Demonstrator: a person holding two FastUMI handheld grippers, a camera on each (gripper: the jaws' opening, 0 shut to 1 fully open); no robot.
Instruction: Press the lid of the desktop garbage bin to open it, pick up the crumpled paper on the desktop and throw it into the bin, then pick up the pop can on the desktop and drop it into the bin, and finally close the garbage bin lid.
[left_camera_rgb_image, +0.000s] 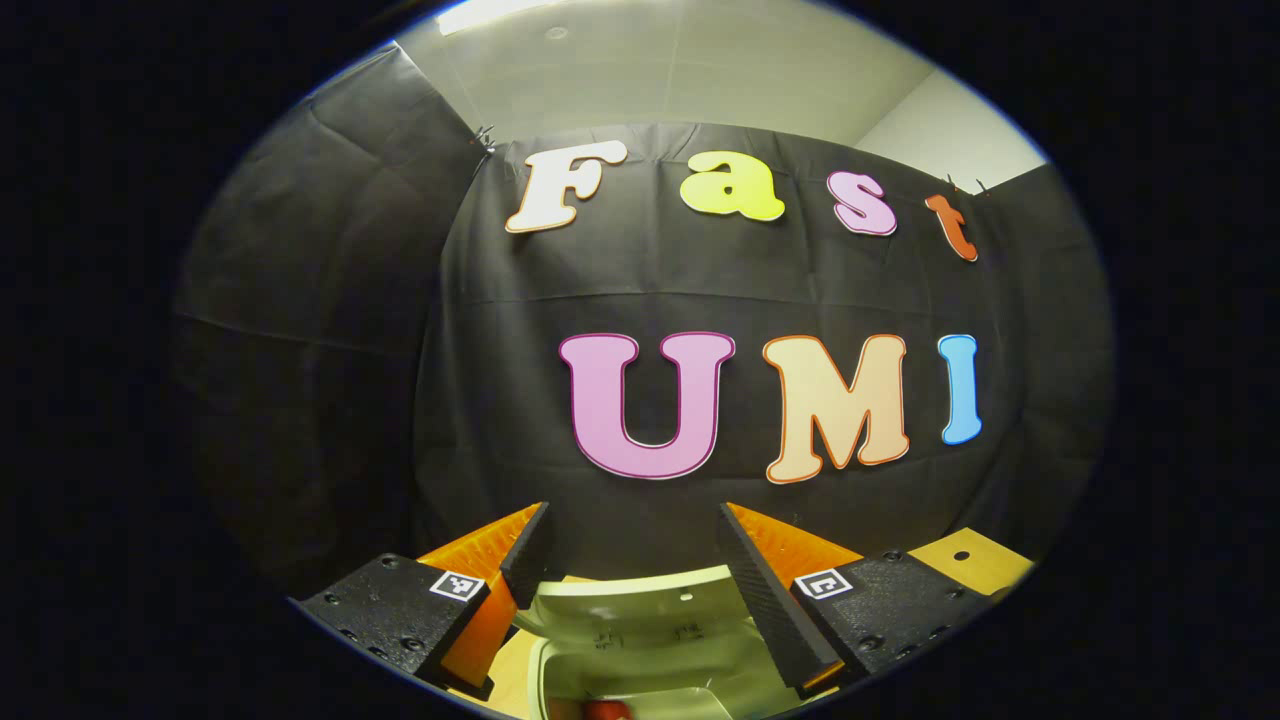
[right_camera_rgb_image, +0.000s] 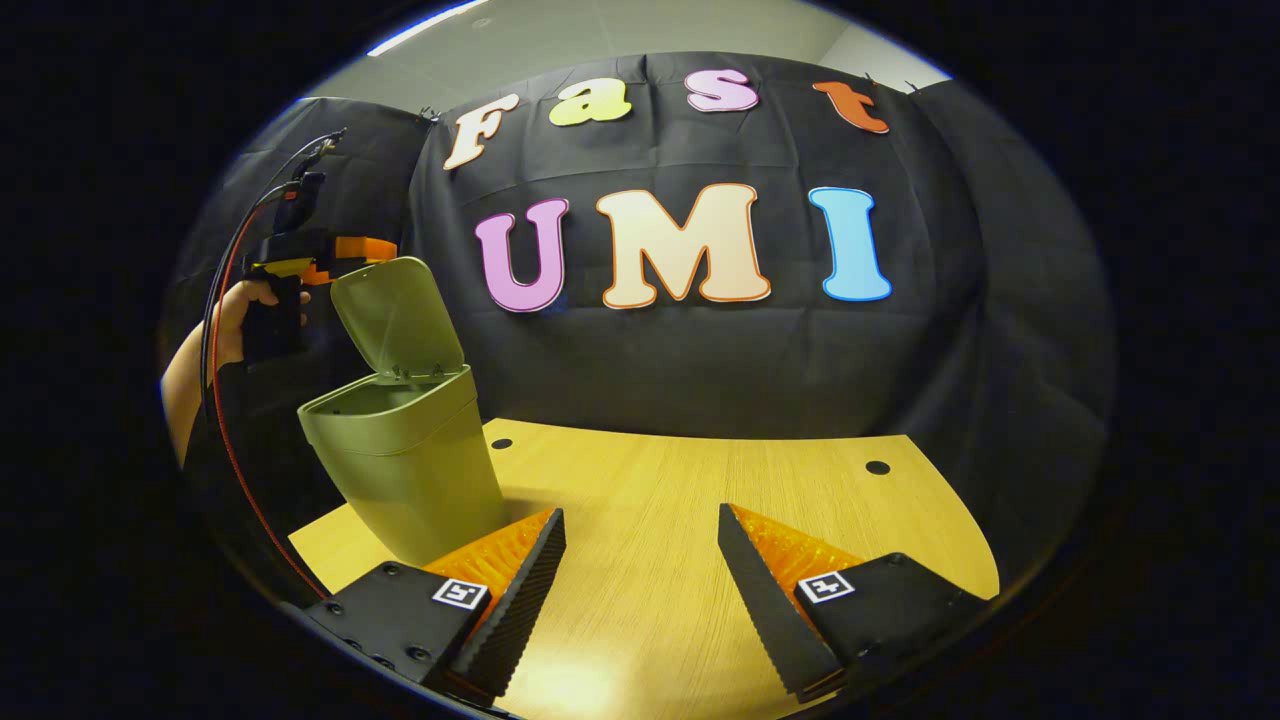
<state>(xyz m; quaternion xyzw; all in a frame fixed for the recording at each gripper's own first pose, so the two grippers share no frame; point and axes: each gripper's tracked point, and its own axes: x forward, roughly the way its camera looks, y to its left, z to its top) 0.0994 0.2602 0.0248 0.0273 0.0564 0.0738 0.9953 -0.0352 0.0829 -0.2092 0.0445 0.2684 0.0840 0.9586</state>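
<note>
The olive-green desktop bin (right_camera_rgb_image: 405, 470) stands on the left of the wooden table (right_camera_rgb_image: 700, 520), its lid (right_camera_rgb_image: 395, 320) swung up. In the left gripper view I look down onto the raised lid (left_camera_rgb_image: 640, 605) and into the bin's mouth, where a small red thing (left_camera_rgb_image: 605, 708) shows at the bottom edge; I cannot tell what it is. My left gripper (left_camera_rgb_image: 635, 520) hangs open over the bin with nothing between its fingers. Low over the table, right of the bin, my right gripper (right_camera_rgb_image: 640, 520) is open and holds nothing.
A hand (right_camera_rgb_image: 235, 320) holds the left gripper up behind the bin's lid, with cables trailing down from it. Two small dark holes (right_camera_rgb_image: 877, 467) mark the tabletop near its far edge. The black cloth wall closes off the back.
</note>
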